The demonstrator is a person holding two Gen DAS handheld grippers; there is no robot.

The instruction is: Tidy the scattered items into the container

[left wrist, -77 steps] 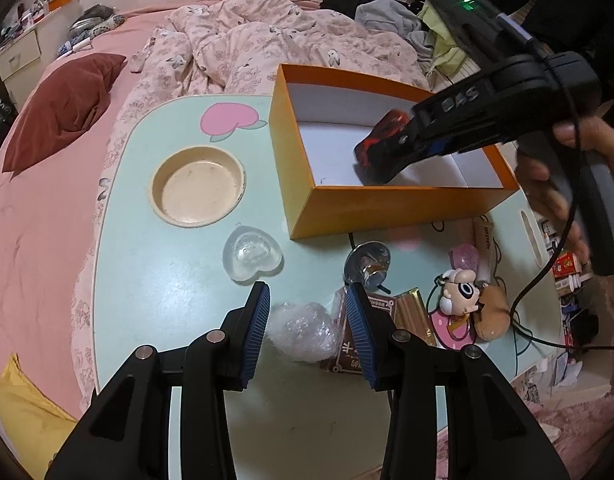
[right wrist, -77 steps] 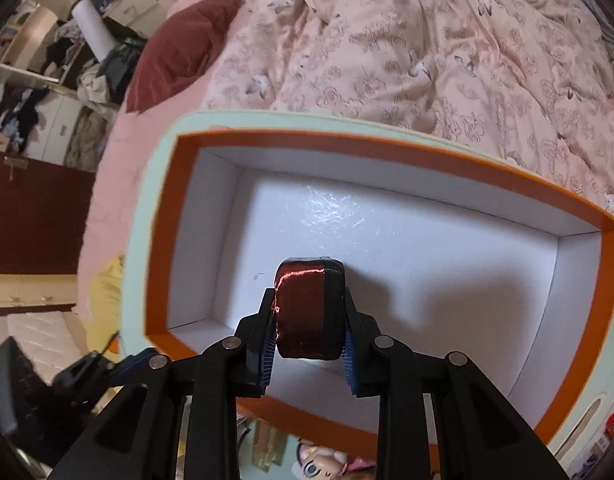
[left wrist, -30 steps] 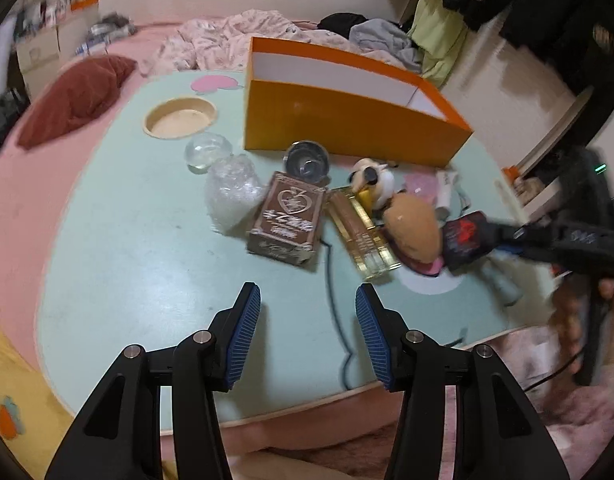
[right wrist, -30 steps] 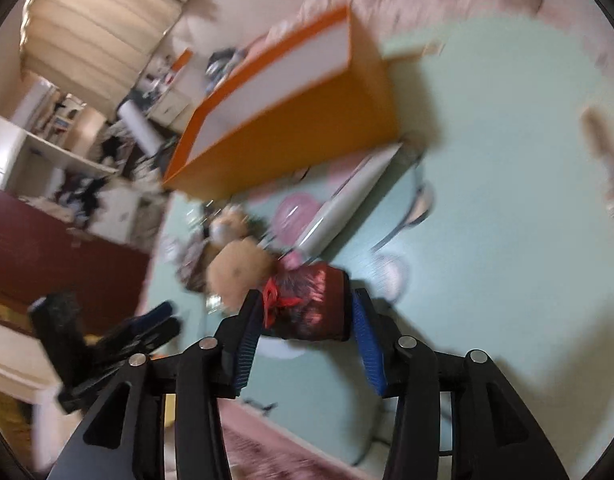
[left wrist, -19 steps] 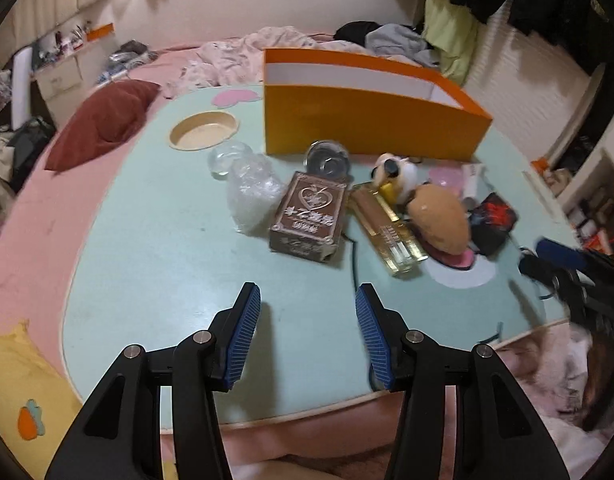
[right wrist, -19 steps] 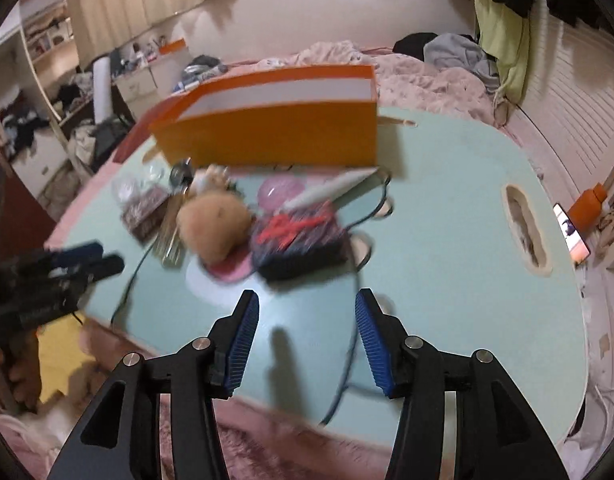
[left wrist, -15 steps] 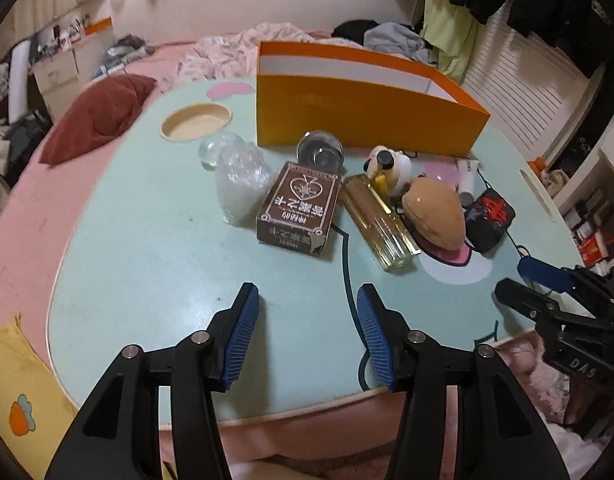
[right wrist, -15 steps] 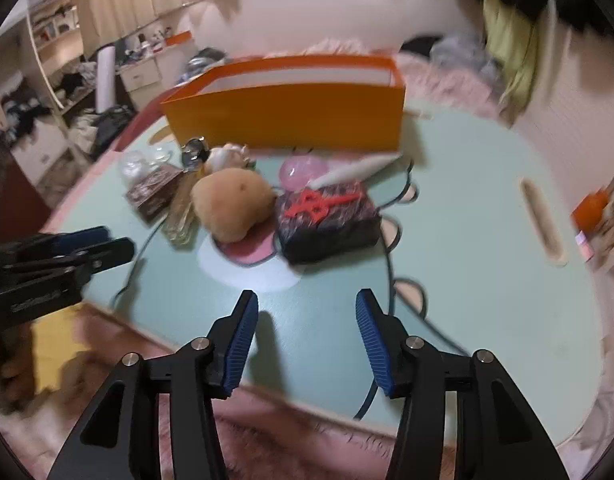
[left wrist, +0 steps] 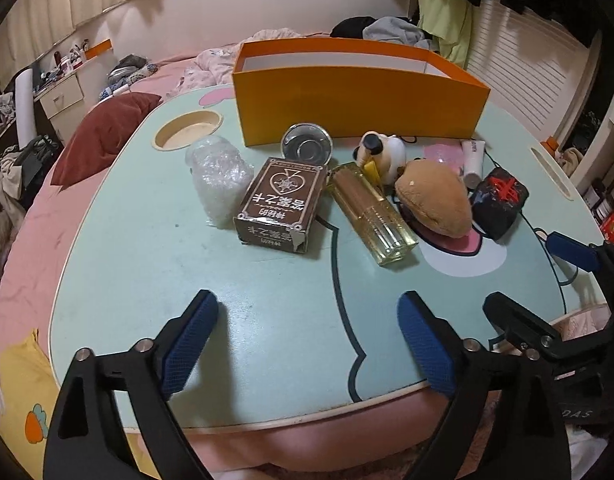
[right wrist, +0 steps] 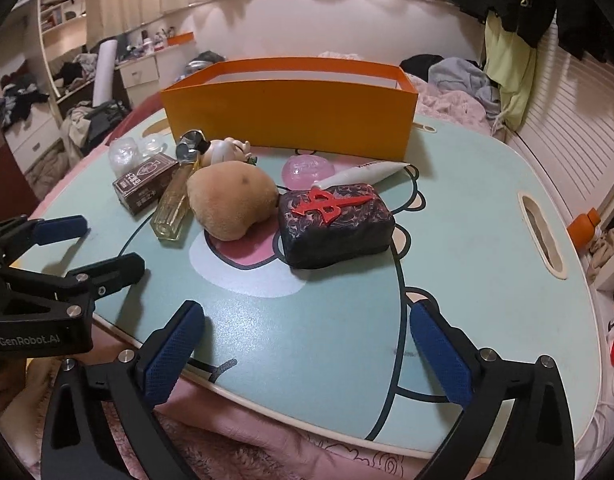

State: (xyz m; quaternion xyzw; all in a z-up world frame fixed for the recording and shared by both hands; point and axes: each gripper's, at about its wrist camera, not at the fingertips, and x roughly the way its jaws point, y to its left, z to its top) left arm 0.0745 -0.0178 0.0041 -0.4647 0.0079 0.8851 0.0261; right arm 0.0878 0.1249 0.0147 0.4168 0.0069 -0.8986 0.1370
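Both tongs point(left wrist: 307, 336) point(right wrist: 307, 344) wide apart, orange box point(left wrist: 359, 108) interior mostly hidden.

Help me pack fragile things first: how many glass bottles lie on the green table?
1. The clear yellowish rectangular glass bottle lies between the brown card box and the tan plush toy. Inside the orange cardboard box is hidden.

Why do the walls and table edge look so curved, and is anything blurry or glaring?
Left wrist view: fisheye bends the table edge; items sharp; the glass bottle shows slight glints. Right wrist view: same bulge, corners dark, the orange box sharp, soft shadows under the dark pouch.
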